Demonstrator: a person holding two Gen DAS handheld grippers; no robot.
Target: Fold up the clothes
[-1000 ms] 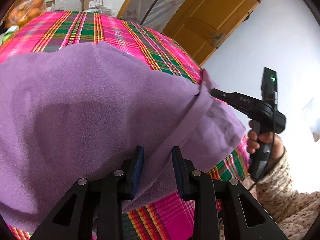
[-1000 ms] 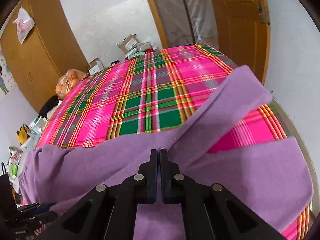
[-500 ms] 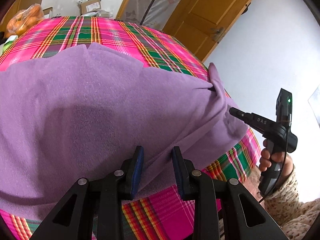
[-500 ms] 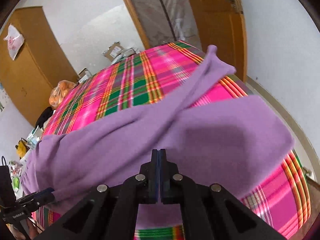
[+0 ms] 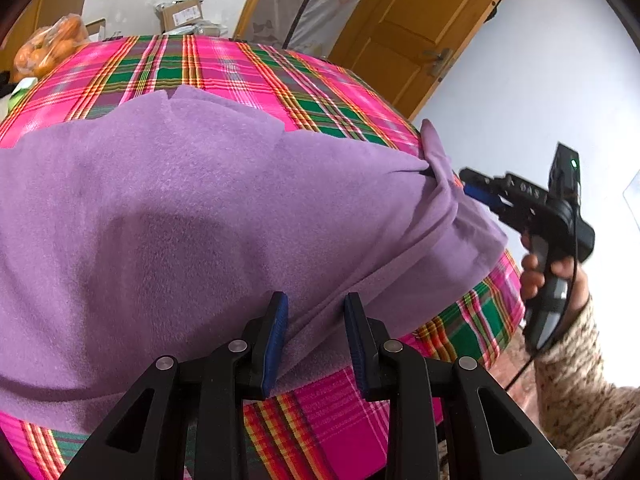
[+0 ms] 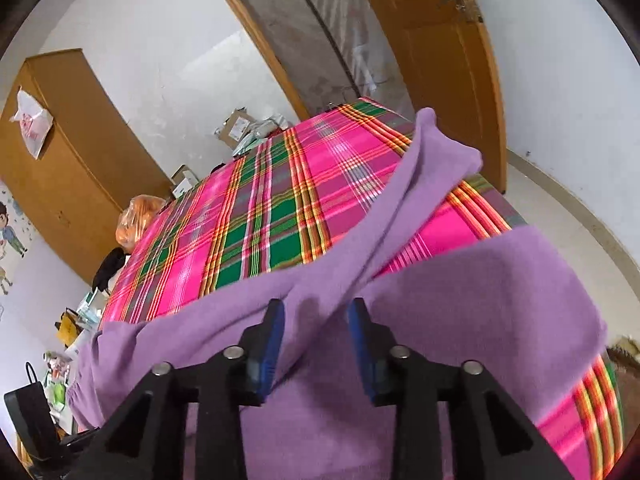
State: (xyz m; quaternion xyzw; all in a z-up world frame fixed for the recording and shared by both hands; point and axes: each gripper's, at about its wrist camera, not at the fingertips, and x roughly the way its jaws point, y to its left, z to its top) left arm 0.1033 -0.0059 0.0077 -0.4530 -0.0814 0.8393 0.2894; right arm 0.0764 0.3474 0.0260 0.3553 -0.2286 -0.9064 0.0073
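A purple fleece garment (image 5: 180,220) lies spread across the near part of a pink and green plaid bed (image 5: 224,68). My left gripper (image 5: 316,320) is open over its near hem, with a fold of cloth running between the fingers. At the garment's right end, my right gripper (image 5: 466,182) is held by a hand (image 5: 536,276), its tips just off the bunched cloth. In the right wrist view the right gripper (image 6: 316,320) is open above the garment (image 6: 480,300). One sleeve (image 6: 432,152) stretches away over the plaid sheet (image 6: 260,220).
An orange bag (image 5: 52,48) and cardboard boxes (image 5: 180,12) sit beyond the bed's far side. A wooden door (image 5: 412,28) stands at the back right, a wardrobe (image 6: 68,168) on the left. The bed edge drops off to the floor (image 6: 560,200) at the right.
My right gripper was shut on the garment and has now opened and let it go. The garment has settled flatter on the bed. The left gripper stays open.
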